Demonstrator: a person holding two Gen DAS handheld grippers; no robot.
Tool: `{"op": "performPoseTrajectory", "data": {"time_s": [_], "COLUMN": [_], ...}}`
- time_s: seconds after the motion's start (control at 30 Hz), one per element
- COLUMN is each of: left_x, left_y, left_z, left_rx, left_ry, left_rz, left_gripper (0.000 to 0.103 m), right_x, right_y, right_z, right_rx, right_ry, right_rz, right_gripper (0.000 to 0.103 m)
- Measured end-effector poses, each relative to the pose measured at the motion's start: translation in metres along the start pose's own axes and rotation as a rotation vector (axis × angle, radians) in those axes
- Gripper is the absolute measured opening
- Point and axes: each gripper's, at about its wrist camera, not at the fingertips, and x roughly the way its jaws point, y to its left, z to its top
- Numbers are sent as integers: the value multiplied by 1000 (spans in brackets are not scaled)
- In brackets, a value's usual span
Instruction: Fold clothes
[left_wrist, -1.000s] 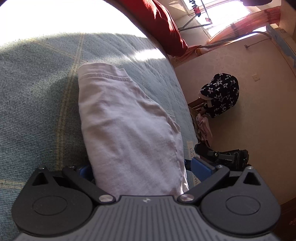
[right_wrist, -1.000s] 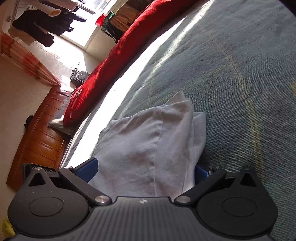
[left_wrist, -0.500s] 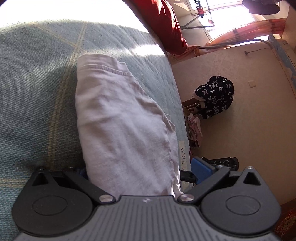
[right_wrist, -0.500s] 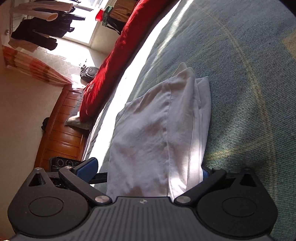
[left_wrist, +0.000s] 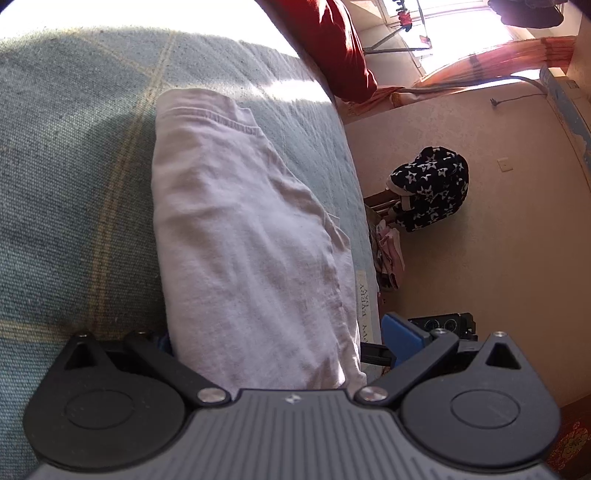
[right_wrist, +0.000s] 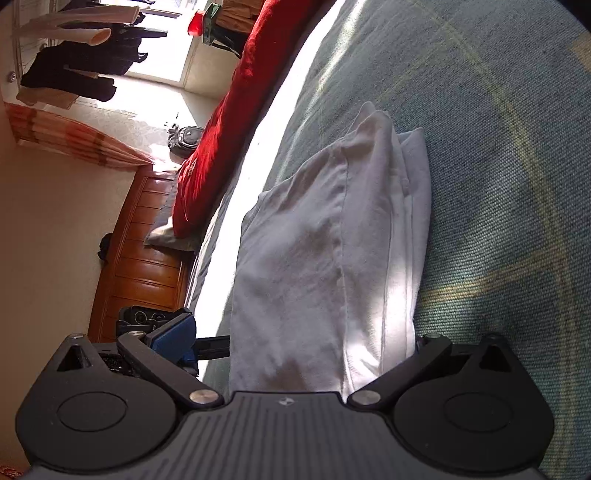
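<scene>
Beside the folded garment (left_wrist: 243, 240), a label (left_wrist: 364, 310) reads "EVERY".

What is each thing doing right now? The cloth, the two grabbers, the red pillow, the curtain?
white cloth: folded into a long bundle, lying on the bed
left gripper: open, fingers on both sides of the cloth
right gripper: open, straddling the cloth
red pillow: lying along the bed edge
curtain: gathered aside

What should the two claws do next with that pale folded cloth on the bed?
Probably set it down and pull both claws back. The pale pink folded cotton garment already lies as a narrow bundle on the green woven bedcover. The left claw and right claw stand wide open around its near ends, so nothing seems gripped, and no loose flap shows.
</scene>
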Motion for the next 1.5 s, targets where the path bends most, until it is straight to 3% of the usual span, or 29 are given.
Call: {"op": "performPoseTrajectory", "data": {"time_s": [0.13,0.23,0.63,0.9,1.2,1.5], "left_x": [-5,-2,-2,-18,-34,-71], "left_y": [6,9,-3,-13,-36,-34], "left_z": [-5,1,0,-8,-12,-26], "left_rx": [-6,-48,-34,-6,61,67], "left_ry": [-25,-44,-74,-88,-99,-141], "left_rz": [-34,-40,-1,-21,20,24], "left_gripper": [102,102,102,102,102,102], "right_x": [-4,-3,-4,-7,-3,13], "right_y": [1,-6,-10,14,43,69], "right_z": [-3,9,19,13,0,-15], "right_rx": [-29,33,66,9,-37,-68], "right_ry": [20,33,-3,-23,-5,33], "right_rz": [16,37,67,53,56,60], "right_gripper": [103,103,103,103,103,103]}}
